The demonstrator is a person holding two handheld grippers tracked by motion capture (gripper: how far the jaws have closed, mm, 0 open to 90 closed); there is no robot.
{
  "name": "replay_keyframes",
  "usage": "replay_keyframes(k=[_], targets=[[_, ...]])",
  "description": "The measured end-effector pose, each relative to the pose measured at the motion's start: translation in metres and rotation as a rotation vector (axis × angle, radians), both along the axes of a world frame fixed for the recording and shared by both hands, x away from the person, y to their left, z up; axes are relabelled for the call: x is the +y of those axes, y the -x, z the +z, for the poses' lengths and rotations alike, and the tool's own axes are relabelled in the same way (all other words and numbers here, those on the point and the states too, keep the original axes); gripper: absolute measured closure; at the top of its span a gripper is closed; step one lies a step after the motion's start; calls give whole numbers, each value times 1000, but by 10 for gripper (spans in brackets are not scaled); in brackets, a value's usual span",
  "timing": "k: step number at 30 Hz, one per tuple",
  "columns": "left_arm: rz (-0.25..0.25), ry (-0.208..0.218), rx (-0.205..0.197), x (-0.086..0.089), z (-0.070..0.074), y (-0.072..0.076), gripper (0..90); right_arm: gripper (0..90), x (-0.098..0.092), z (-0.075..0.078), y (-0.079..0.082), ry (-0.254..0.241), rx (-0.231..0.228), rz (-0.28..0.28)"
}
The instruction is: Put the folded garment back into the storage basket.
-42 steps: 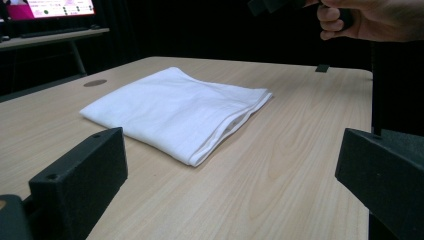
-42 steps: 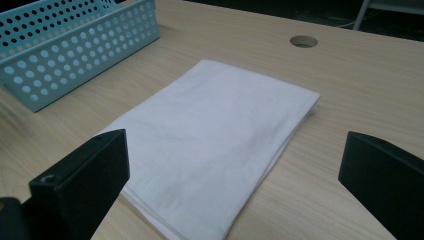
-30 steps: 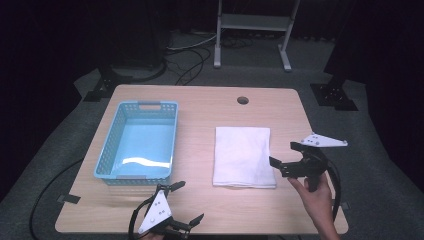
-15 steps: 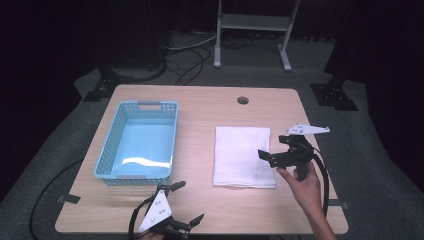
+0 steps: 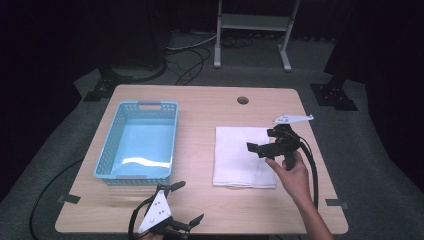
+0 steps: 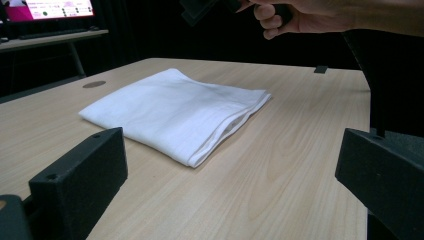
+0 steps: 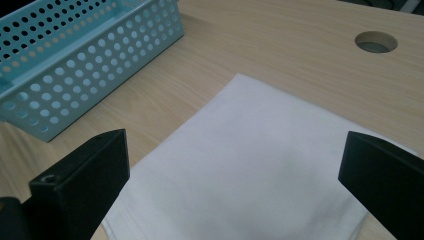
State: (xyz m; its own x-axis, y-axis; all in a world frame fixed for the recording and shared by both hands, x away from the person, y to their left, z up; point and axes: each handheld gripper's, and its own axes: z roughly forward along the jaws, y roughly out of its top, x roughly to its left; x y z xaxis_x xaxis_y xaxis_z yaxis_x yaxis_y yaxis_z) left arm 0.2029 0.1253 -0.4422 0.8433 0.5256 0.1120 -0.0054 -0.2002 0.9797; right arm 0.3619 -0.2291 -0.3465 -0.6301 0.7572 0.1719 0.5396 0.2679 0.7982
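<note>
my right gripper hangs with jaws spread wide over the folded white cloth at centre right of the high view, ready, i judge, to pinch an edge, while my left gripper waits wide open at bottom centre.

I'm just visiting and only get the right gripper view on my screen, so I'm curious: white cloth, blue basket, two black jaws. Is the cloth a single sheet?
Observer: No. The left gripper view shows the white cloth folded in layers, the stacked edges facing that camera.
Operator: Is anything in the basket?
Observer: From the high view, the blue basket looks empty.
Operator: Where's the other gripper?
Observer: The left gripper sits at the table's near edge, in front of the basket, jaws open, holding nothing.
</note>
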Motion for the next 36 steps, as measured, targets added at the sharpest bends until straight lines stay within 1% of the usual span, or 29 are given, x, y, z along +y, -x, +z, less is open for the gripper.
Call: replay_keyframes(k=[1, 5, 8, 11, 14, 15, 17, 20, 21, 23, 24, 27, 28, 36], targets=[[-1, 0, 1, 0, 0, 0, 0, 0, 2, 0, -2, 3, 11, 1], [1, 0, 2, 0, 0, 0, 0, 0, 8, 1, -10, 10, 27, 12], [0, 0, 3, 0, 0, 0, 0, 0, 10, -1, -15, 6, 35, 8], [0, -3, 2, 0, 0, 0, 0, 0, 12, -3, -23, 15, 85, 9], [0, -1, 3, 0, 0, 0, 0, 0, 16, -2, -29, 25, 102, 13], [0, 0, 4, 0, 0, 0, 0, 0, 17, -2, -31, 28, 101, 14], [0, 0, 4, 0, 0, 0, 0, 18, 19, -2, -34, 30, 111, 16], [-1, -1, 4, 0, 0, 0, 0, 18, 23, -2, -41, 39, 161, 24], [-1, -1, 4, 0, 0, 0, 0, 18, 24, -2, -42, 44, 166, 29], [-1, 0, 4, 0, 0, 0, 0, 18, 27, -2, -44, 58, 160, 29], [-1, 2, 4, 0, 0, 0, 0, 18, 28, -3, -45, 63, 161, 31], [-2, 2, 4, 0, 0, 0, 0, 18, 30, -7, -51, 80, 208, 34], [-2, 2, 3, 0, 0, 0, 0, 18, 31, -9, -52, 86, 215, 34], [-2, 1, 3, 0, 0, 0, 0, 18, 35, -20, -58, 118, 249, 42]])
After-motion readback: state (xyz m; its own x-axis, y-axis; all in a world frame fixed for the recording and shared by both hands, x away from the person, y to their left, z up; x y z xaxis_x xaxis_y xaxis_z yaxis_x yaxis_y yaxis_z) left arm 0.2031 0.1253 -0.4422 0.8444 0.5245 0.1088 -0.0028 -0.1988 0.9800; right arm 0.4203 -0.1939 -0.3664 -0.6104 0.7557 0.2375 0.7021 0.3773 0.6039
